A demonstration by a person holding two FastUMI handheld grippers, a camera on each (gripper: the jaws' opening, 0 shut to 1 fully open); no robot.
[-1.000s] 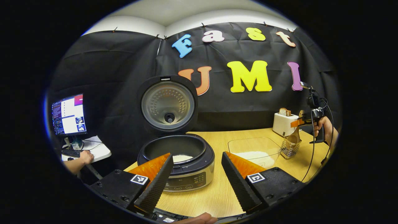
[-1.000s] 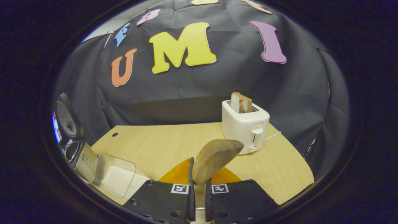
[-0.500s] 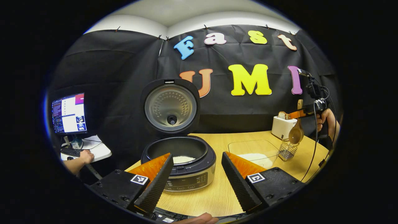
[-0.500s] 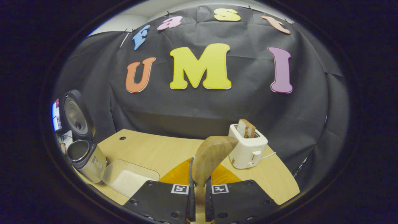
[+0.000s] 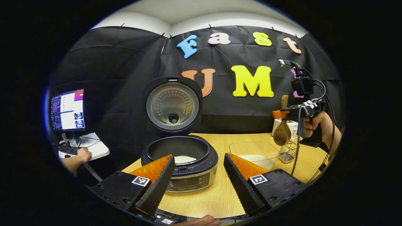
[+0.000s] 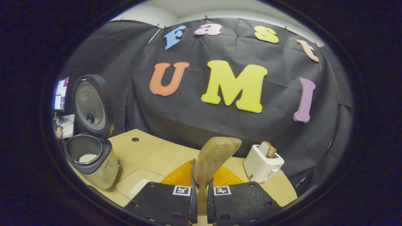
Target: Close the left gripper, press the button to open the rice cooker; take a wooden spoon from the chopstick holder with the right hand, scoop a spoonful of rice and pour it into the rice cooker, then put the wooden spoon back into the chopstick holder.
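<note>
With its lid standing upright, the round black-and-silver rice cooker [image 5: 180, 160] sits just beyond the left gripper [image 5: 198, 175], whose 2 orange-backed fingers are spread wide apart with nothing between them. A little white rice already lies in the dark inner pot. Just right of the cooker on the pale wooden desk [image 5: 220, 194] stands the clear rectangular plastic tub [image 5: 254, 150] holding the loose rice, and beyond its far corner the small wire-mesh chopstick holder [image 5: 287, 153].

Above that holder, the right gripper [image 5: 281, 114] carries the brown wooden spoon [image 5: 282, 133], bowl hanging down and clear of the holder's rim. In the right gripper view the right gripper [image 6: 200, 201] is clamped on the spoon's handle, both fingers pressed against it, with the spoon's bowl [image 6: 216, 155] jutting forward. A white toaster [image 6: 263, 163] with bread in its slot stands behind on the right.

By my reading the spoon is freshly drawn and the scoop comes next. The risks lie in the grip: the handle is held by 2 narrow pads, so pushing the bowl into the rice could twist the spoon between them and tip the load onto the desk. Swinging left toward the tub, the bowl could also clip the light wire holder or the tub wall and shift either. A low carry over the cooker's rim could scatter grains.
</note>
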